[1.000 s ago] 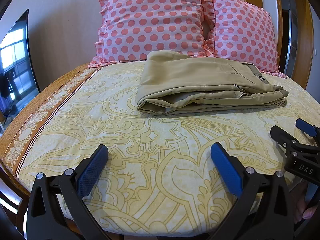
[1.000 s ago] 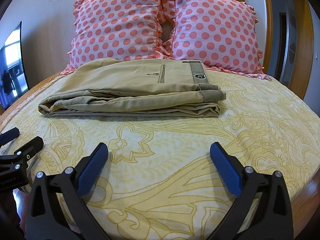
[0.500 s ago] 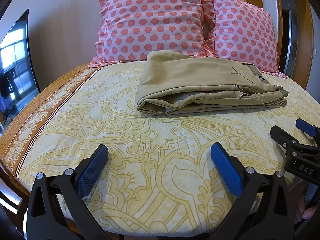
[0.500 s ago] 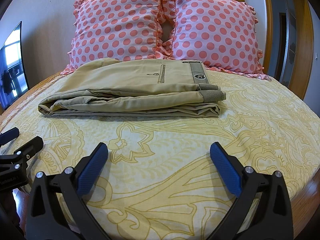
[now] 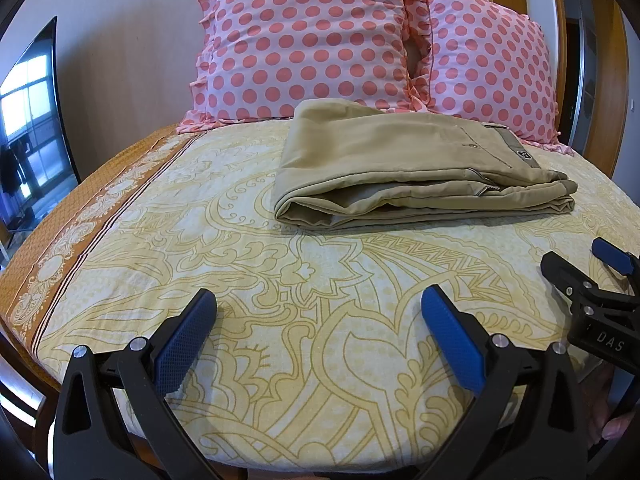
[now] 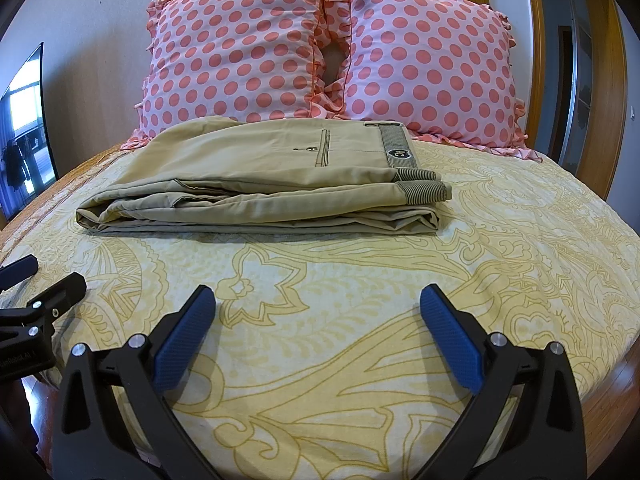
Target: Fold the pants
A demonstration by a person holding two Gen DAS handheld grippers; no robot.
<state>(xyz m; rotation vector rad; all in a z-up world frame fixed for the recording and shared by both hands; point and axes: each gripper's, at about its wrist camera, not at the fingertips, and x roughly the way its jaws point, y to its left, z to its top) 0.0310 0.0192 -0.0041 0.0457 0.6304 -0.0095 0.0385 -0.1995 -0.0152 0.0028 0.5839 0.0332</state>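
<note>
Khaki pants (image 5: 408, 168) lie folded in a flat stack on the bed, waistband to the right, just in front of the pillows; they also show in the right wrist view (image 6: 264, 184). My left gripper (image 5: 318, 312) is open and empty, low over the sheet near the bed's front edge, well short of the pants. My right gripper (image 6: 316, 310) is open and empty too, beside it at the same distance. Each gripper shows in the other's view: the right one (image 5: 580, 268) at the right edge, the left one (image 6: 44, 280) at the left edge.
The bed (image 5: 200, 240) has a yellow patterned sheet with an orange border on the left. Two pink polka-dot pillows (image 6: 248, 56) (image 6: 432, 68) lean on the wall behind the pants. A dark TV screen (image 5: 28, 128) stands left; a wooden door frame (image 6: 612, 80) is right.
</note>
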